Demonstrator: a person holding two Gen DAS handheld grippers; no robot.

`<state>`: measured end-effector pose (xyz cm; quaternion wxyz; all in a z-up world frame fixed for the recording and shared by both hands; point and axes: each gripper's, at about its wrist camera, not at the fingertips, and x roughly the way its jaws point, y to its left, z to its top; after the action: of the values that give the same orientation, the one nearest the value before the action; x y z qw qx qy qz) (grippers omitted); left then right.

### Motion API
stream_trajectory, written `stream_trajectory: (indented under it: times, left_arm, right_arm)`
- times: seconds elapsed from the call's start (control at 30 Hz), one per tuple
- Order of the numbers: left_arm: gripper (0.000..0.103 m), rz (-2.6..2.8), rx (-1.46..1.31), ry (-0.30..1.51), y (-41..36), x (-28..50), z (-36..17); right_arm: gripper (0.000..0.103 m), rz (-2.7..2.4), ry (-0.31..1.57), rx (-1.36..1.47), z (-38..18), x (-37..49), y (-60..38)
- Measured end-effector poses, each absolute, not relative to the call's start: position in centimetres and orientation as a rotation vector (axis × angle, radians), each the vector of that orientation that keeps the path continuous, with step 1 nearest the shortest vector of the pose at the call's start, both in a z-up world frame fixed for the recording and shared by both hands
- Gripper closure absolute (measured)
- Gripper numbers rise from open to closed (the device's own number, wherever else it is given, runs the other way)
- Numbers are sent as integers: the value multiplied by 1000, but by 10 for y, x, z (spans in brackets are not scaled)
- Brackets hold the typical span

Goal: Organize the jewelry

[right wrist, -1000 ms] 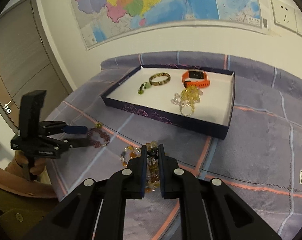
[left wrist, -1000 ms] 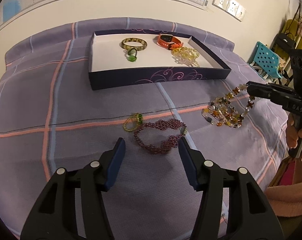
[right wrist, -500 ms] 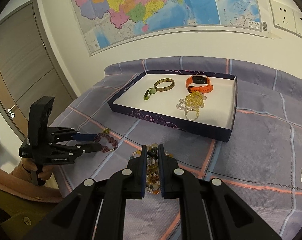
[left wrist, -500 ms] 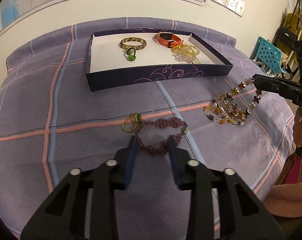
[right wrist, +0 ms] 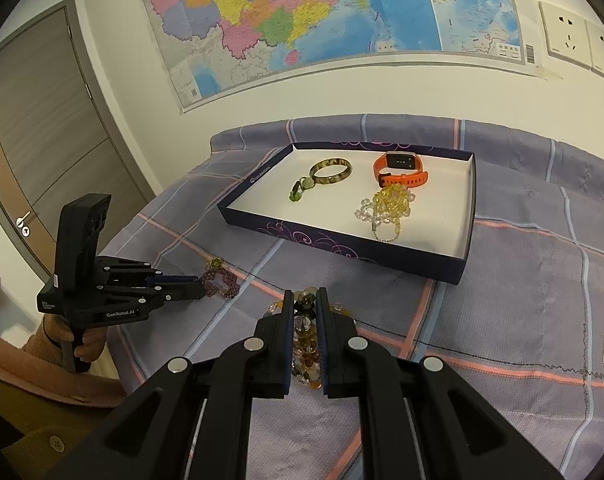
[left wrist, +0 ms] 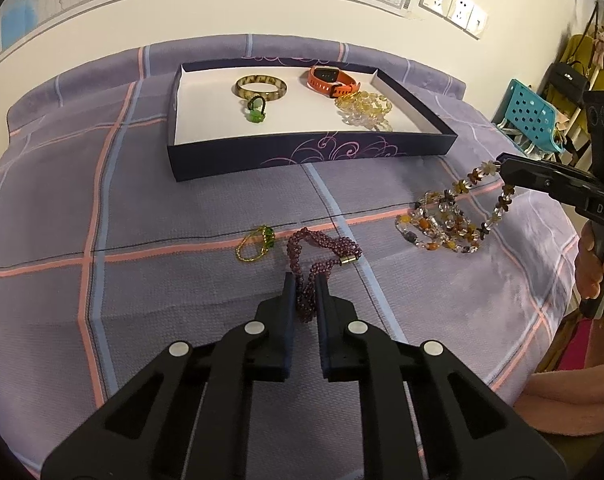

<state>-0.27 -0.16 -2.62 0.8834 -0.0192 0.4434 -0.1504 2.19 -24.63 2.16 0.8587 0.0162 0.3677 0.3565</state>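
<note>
My left gripper (left wrist: 304,280) is shut on a purple beaded bracelet (left wrist: 321,249) whose far loop still lies on the purple bedspread; it also shows in the right wrist view (right wrist: 222,280). My right gripper (right wrist: 304,298) is shut on a multicoloured beaded necklace (left wrist: 449,224), lifting one end while the rest trails on the bed. A small yellow-green bead ring (left wrist: 257,243) lies left of the purple bracelet. The dark box tray (left wrist: 309,152) holds a mottled bangle (left wrist: 261,87), a green ring (left wrist: 256,112), an orange watch (left wrist: 331,80) and yellow beads (left wrist: 363,109).
The bed's right edge (left wrist: 557,280) drops off near the right hand. A teal chair (left wrist: 529,116) stands beyond it. A wall with a map (right wrist: 302,20) is behind the bed, and a door (right wrist: 34,140) is at the left.
My left gripper closed from wide open onto the purple bracelet and bunched it up. My right gripper kept hold of the necklace and rose slightly.
</note>
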Motion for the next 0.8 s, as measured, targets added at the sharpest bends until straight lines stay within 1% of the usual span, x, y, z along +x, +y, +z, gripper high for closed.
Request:
stream_trajectory:
  times: [0.3,0.43,0.47,0.5,0.57,0.7,0.73,0.77,0.8]
  left_arm:
    - [94,-340,-37,856,-3,-9,-4]
    - [94,-354,-44,854,-2,-10,-2]
    - [93,-356,-40,858,-2,-11,-3]
    - [93,-356,-33,868,-2,-10,-6]
    - [91,-354,-23,890,-3,-10,-13]
    - [77,-346,-1,911,-3,-14,-24]
    - [70,-348,-4,914,-2,-14,-25]
    - [67,-348,-6,912,-1,-15,-26]
    - [66,-347,-7,909,0,-16,-26]
  right_arm:
    - [94,763,718,44,37,19,-246]
    - [95,776,713,45,40,19,-244]
    - [97,776,714,46,39,18,-243]
    - [103,780,715,48,38,18,-242]
    - [103,779,717,46,37,18,-241]
    - [103,772,738,45,32,20,-241]
    - [103,770,749,44,29,21,-242]
    - [103,765,757,39,27,21,-242]
    - [103,756,763,34,25,21,-242]
